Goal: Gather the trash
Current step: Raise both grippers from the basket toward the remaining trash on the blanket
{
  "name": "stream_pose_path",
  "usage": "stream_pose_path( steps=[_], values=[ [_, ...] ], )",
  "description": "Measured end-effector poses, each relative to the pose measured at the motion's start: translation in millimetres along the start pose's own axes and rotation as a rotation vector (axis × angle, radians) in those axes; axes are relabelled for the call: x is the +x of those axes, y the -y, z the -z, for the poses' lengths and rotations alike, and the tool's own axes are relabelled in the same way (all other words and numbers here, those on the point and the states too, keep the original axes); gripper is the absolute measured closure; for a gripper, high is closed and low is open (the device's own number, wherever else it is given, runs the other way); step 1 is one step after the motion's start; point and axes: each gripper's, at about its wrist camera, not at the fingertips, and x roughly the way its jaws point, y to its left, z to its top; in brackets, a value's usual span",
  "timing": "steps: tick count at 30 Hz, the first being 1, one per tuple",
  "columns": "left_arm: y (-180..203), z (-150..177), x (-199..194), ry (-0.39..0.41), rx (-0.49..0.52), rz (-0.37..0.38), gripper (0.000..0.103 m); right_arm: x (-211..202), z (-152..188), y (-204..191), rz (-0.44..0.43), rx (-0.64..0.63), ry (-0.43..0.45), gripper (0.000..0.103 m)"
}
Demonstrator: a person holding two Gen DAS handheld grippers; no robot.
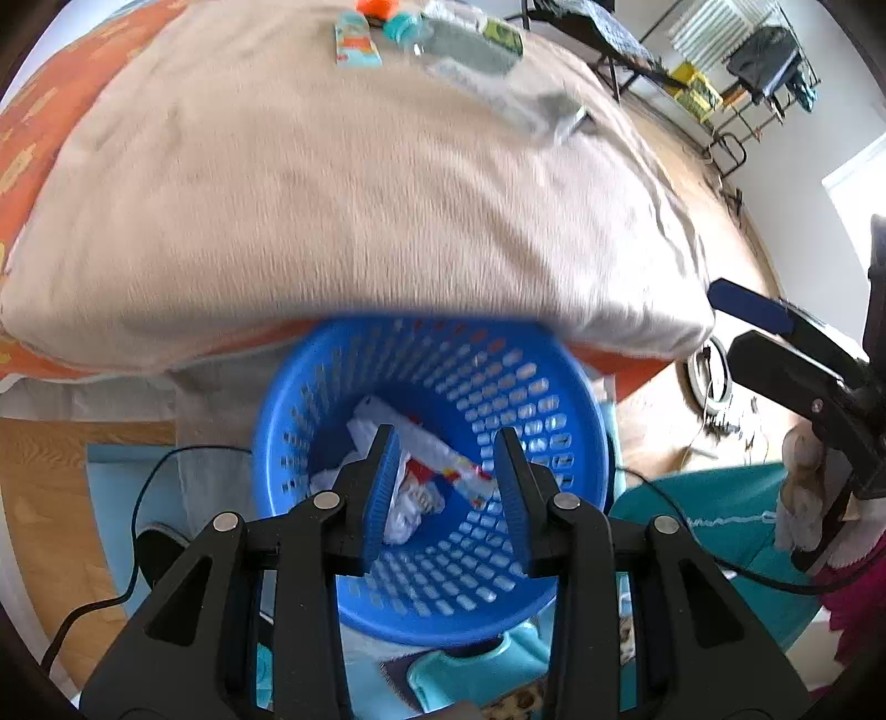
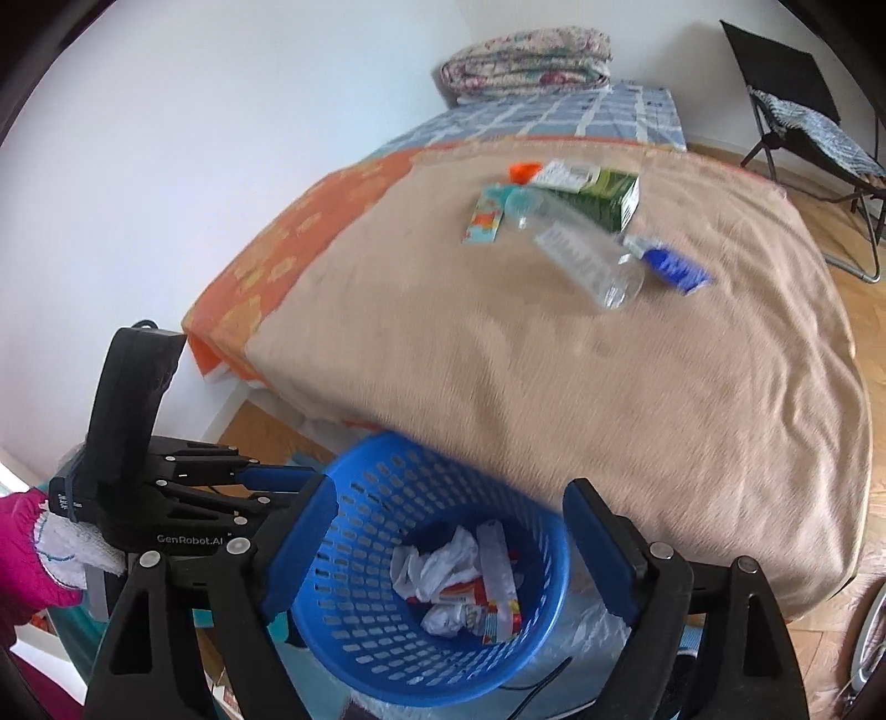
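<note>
Left wrist view: the left gripper [image 1: 446,487] hangs over a blue perforated basket [image 1: 515,603] at six o'clock; its jaws stand partly apart with nothing between the pads. Crumpled white paper and a red-and-white wrapper [image 1: 421,476] lie at the bottom of the basket. A tan blanket [image 1: 343,199] on the bed fills the upper half; at twelve o'clock on it lie a small colourful packet [image 1: 354,41], a clear plastic bottle [image 1: 470,47] with a teal cap and an orange item [image 1: 376,6]; all are blurred. At three o'clock the right gripper [image 1: 775,332] comes in, a blue pad leading, held by a hand in a white glove [image 1: 803,498].

Right wrist view: the right gripper [image 2: 451,543] is at six o'clock above the same basket [image 2: 354,626], jaws wide and empty; the trash pile [image 2: 459,576] lies inside. At nine o'clock stands the left gripper [image 2: 266,493], a gloved hand [image 2: 77,548] with a magenta sleeve [image 2: 22,559] on it. On the blanket [image 2: 609,387] toward one o'clock lie the bottle [image 2: 581,249], a green carton [image 2: 606,194], the packet [image 2: 486,219], an orange piece [image 2: 523,170] and a blue wrapper [image 2: 673,266] touching the bottle's base. A folded quilt [image 2: 526,58] sits at twelve; a dark folding chair [image 2: 803,105] at two.
</note>
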Motion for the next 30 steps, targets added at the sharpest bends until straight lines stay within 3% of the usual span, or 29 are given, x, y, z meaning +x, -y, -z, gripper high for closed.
stream_pose_path(
  steps=[13,17,25,30],
  values=[
    [12,-67,-29,0.141,-0.020,0.009,0.067,-26,-48,50,-0.013,0.147,0.102,0.016],
    [11,-90,-30,0.169,-0.053,0.021,0.056,-26,-58,65,-0.013,0.186,0.109,0.016],
    [15,-128,-25,0.212,-0.097,0.000,0.056,-21,-89,106,0.103,0.222,0.124,0.016],
    [16,-164,-15,0.228,-0.149,0.024,0.055,-1,-100,141,0.061,0.366,0.093,0.016]
  ],
)
